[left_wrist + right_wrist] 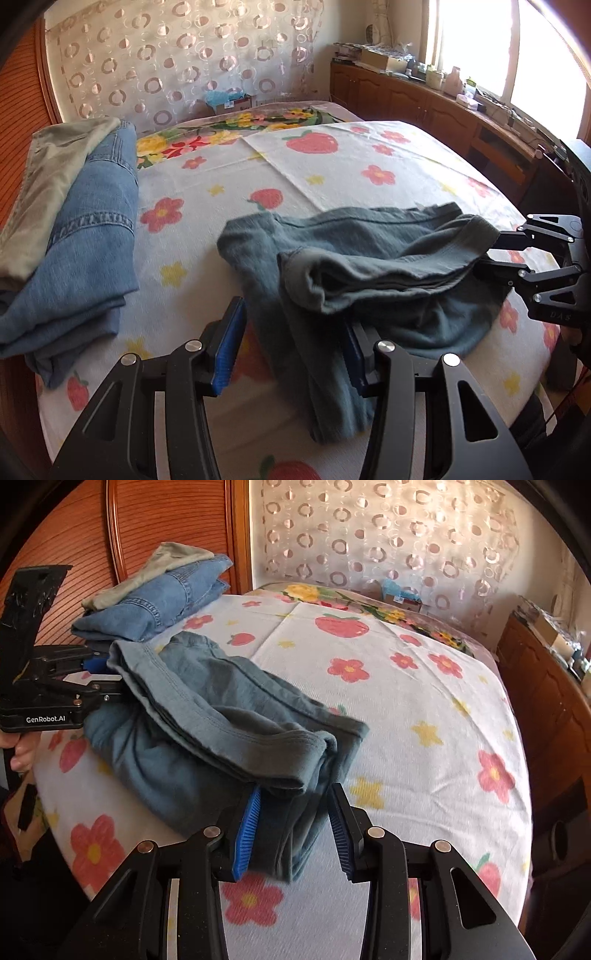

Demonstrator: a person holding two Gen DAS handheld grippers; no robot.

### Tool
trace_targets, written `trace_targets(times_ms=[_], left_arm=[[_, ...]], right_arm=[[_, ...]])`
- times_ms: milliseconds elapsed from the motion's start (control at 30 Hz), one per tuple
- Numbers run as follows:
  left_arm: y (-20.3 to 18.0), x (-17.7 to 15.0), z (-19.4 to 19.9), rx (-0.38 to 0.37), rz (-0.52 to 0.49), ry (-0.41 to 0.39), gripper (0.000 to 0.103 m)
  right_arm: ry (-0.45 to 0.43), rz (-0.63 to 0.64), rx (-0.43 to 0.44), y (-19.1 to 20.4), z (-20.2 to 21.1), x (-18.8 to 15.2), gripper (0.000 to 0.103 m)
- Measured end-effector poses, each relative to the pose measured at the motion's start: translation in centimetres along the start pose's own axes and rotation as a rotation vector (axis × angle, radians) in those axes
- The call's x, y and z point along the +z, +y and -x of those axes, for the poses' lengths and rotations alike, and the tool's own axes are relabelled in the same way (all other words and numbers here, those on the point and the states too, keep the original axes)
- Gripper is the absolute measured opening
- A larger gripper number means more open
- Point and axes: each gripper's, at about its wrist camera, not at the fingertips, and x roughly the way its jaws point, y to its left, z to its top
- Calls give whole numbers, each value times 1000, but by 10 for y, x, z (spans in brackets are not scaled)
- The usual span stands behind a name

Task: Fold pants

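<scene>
Grey-blue pants [369, 266] lie partly folded near the front of the bed; they also show in the right wrist view [207, 716]. My left gripper [295, 343] is open, its blue pads either side of the pants' near edge. My right gripper [293, 827] is open around the other end of the fold, with the cloth between its pads. Each gripper shows in the other's view: the right one [491, 254] at the right end of the pants, the left one [107, 675] at the left end.
A stack of folded blue jeans [88, 236] and a beige garment [48, 177] lies at the bed's left, by the wooden headboard [155, 528]. The sheet [332, 173] has flowers and strawberries. A wooden cabinet [424, 99] runs along the window side.
</scene>
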Motion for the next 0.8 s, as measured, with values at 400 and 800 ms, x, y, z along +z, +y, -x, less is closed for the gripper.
trace_targets(times_ms=[400, 800], left_arm=[[18, 14, -16, 26, 64, -7, 50], [21, 11, -20, 31, 73, -1, 50]], right_arm=[[-98, -147, 14, -24, -4, 21, 39], [-48, -145, 96, -37, -32, 42, 8]])
